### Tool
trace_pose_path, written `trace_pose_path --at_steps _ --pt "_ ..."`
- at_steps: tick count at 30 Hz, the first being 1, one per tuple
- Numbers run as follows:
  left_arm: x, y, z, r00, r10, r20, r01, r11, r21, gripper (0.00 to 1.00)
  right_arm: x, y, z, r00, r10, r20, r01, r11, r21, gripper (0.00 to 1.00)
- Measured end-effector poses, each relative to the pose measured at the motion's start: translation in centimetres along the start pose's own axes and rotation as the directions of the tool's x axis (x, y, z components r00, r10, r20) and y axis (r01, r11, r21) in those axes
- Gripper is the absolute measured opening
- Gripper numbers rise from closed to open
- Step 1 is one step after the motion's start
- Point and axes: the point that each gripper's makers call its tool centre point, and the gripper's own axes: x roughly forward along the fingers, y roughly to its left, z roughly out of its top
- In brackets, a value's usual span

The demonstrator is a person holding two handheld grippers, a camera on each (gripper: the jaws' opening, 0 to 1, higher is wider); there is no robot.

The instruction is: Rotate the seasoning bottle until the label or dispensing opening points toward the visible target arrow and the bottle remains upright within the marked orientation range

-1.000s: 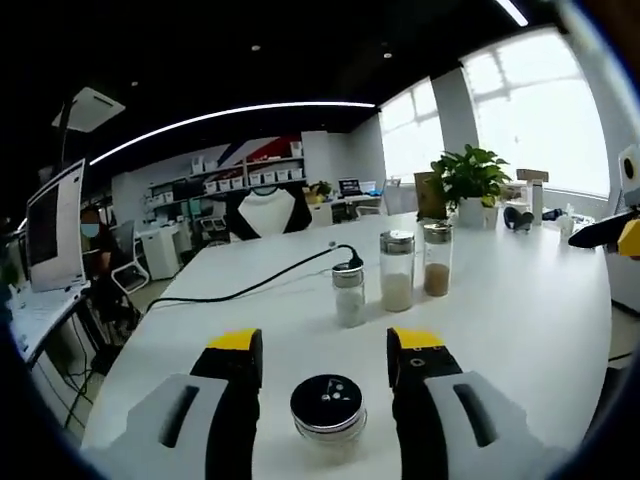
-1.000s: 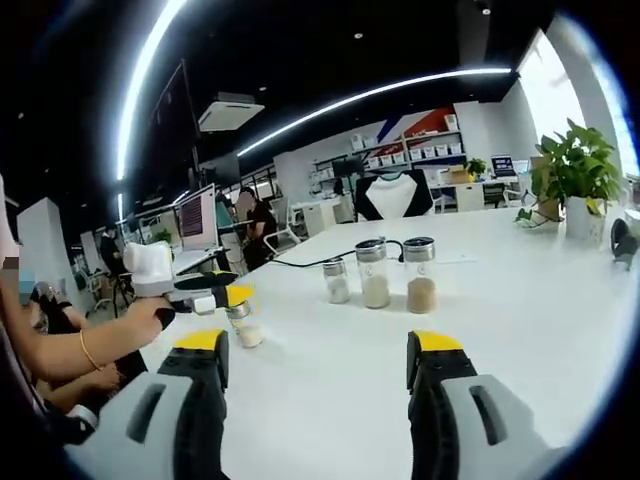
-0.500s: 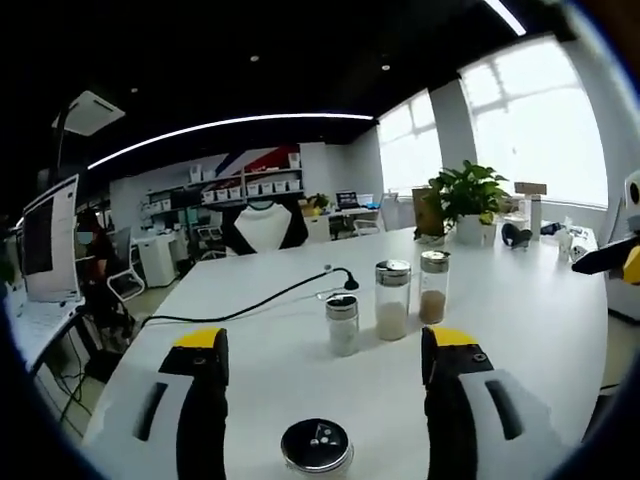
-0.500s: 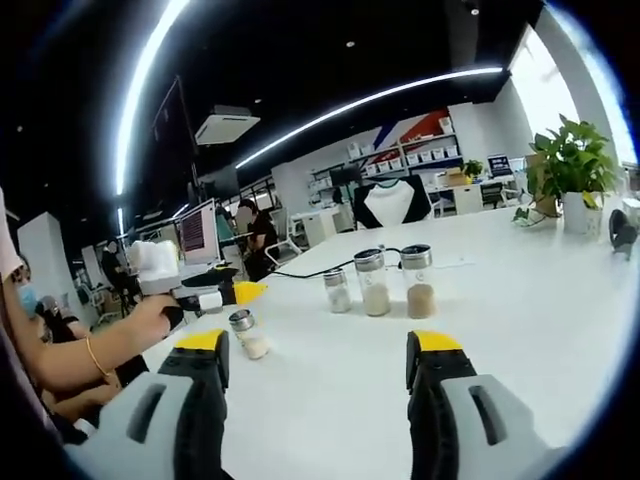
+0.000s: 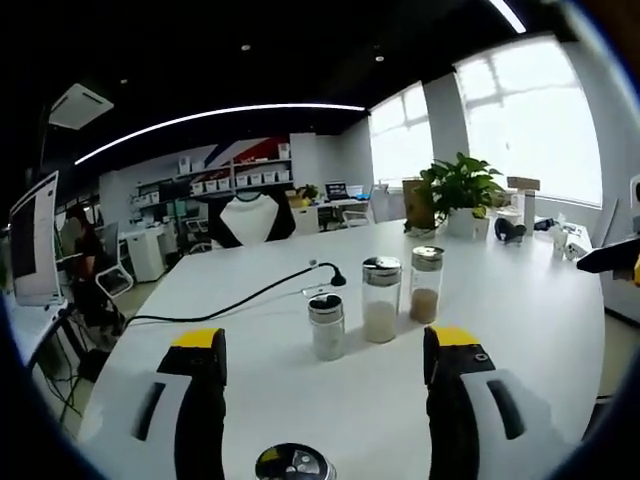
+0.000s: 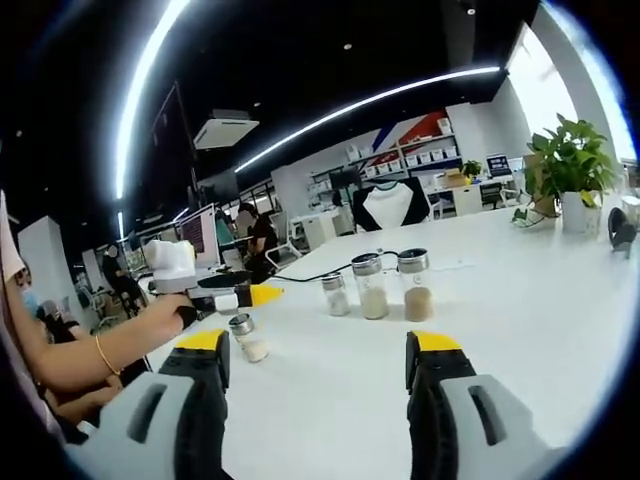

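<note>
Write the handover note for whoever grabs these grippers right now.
Left gripper: open, holding nothing, above the near seasoning bottle, which stands upright on the white table, apart from the fingers.
Right gripper: open, holding nothing.
Three more bottles stand in a row further back.
Done: near bottle released upright.
Left: I can make out no target arrow, so check the lid's orientation and re-grip if it is off.

Your left gripper [image 5: 318,350] jaws spread wide and holding nothing, your right gripper [image 6: 315,350] jaws likewise parted and empty, your left hand [image 6: 170,313] at nine o'clock in the right gripper view, arm extended, wrist wearing a bracelet [image 6: 103,354]
</note>
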Motion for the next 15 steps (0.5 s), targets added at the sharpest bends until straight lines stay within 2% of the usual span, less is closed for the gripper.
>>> trace_pose_path --at_steps 4,6,8,11,15 --pt "1.0 -1.0 0.3 0.998 -0.055 0.015 0.055 0.998 -0.040 0.84 -0.3 -0.1 0.0 1.000 -0.002 0.001 0.002 1.000 0.004 0.71" --pt "1.5 -0.8 0.2 0.999 -0.048 0.012 0.048 0.998 -0.032 0.82 -0.4 -0.3 0.0 1.000 -0.006 0.000 0.006 1.000 0.003 0.71" --pt "1.9 0.2 0.1 1.000 0.002 0.005 -0.002 1.000 -0.024 0.80 -0.6 -0.6 -0.1 1.000 -0.014 0.000 0.014 1.000 0.009 0.71" --pt "2.7 0.7 0.4 1.000 0.005 0.020 -0.004 0.998 -0.069 0.79 -0.8 -0.9 0.0 1.000 -0.022 -0.003 0.023 1.000 0.014 0.71" --pt "3.7 1.1 0.6 1.000 0.018 0.012 -0.017 0.998 -0.056 0.79 -0.9 -0.9 0.4 1.000 -0.024 0.000 0.024 1.000 -0.001 0.71"
